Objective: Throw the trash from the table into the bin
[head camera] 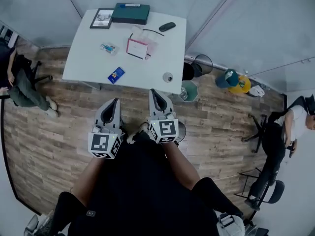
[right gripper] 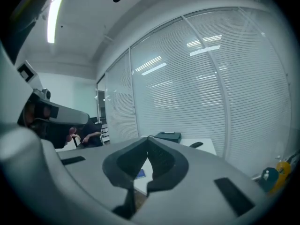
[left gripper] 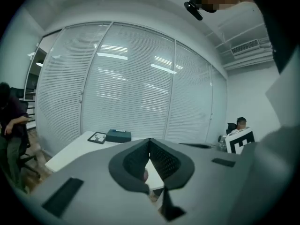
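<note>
Both claws are fully closed and empty. Left gripper (head camera: 116, 102) and right gripper (head camera: 154, 92) have tips pressed together, side by side over the floor (head camera: 64, 132), just short of the table's (head camera: 88, 58) near edge.

On the table:
- blue packet (head camera: 116, 74) by the near edge
- small round item (head camera: 168, 76) at the near right corner
- clear wrapper (head camera: 109, 47) mid-left
- pink-and-white pack (head camera: 138, 48) at centre
- far edge: picture frame (head camera: 102, 18), green box (head camera: 130, 13), black mouse (head camera: 167, 26)

Pale green bin (head camera: 189, 90) stands on the floor off the near right corner, with the black mesh bin (head camera: 203, 63) just beyond it.
</note>
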The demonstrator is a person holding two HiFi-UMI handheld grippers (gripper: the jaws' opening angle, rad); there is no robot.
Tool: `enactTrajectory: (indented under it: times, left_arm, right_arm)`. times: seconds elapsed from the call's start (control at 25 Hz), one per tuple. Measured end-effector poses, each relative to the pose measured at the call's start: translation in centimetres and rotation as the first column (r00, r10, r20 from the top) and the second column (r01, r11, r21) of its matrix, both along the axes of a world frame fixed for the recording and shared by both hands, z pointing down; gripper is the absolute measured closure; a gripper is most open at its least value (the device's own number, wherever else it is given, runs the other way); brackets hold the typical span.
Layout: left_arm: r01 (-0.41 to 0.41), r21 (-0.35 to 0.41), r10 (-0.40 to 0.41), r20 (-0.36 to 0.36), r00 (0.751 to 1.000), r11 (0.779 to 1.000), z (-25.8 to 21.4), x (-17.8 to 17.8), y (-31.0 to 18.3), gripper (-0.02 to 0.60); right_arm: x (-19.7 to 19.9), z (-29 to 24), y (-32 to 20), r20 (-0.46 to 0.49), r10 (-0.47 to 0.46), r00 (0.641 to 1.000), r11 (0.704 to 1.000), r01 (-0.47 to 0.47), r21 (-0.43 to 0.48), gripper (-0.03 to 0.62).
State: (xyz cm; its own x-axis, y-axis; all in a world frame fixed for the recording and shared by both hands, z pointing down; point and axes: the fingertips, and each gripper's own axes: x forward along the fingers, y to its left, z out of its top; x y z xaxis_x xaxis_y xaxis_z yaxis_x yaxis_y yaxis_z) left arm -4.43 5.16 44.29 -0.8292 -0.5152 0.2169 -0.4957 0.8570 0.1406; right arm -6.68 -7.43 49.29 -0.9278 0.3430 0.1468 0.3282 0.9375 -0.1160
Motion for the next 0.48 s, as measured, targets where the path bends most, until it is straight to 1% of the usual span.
enactTrajectory:
  times: [0.12,0.24,0.36,0.48]
  left_arm:
    - [0.058,0.01,-0.058,0.013,0.998,0.998,-0.4,0.0,2.5,0.575]
    - [0.101,0.027,-0.101,0.008,0.995,0.995,-0.2,-0.1,5.0,0.575]
    - [0.122,0.049,-0.122,0.013,0.992,0.991,-0.2,-0.8,7.4,0.575]
    - [0.118,0.05,-0.12,0.028,0.992,0.992,-0.1,-1.5,9.5,0.575]
  right_arm:
    - [-0.4,-0.8,3.1,0.017,-0.074,0.997,0.997,0.074,0.0,0.588]
    - [-0.5,-1.1,5.7,0.027,-0.122,0.992,0.993,0.122,0.005,0.586]
    - [-0.6,-1.0,7.7,0.024,-0.141,0.99,0.99,0.14,0.027,0.586]
    - [-0.6,-0.8,9.3,0.028,-0.133,0.991,0.991,0.132,0.031,0.586]
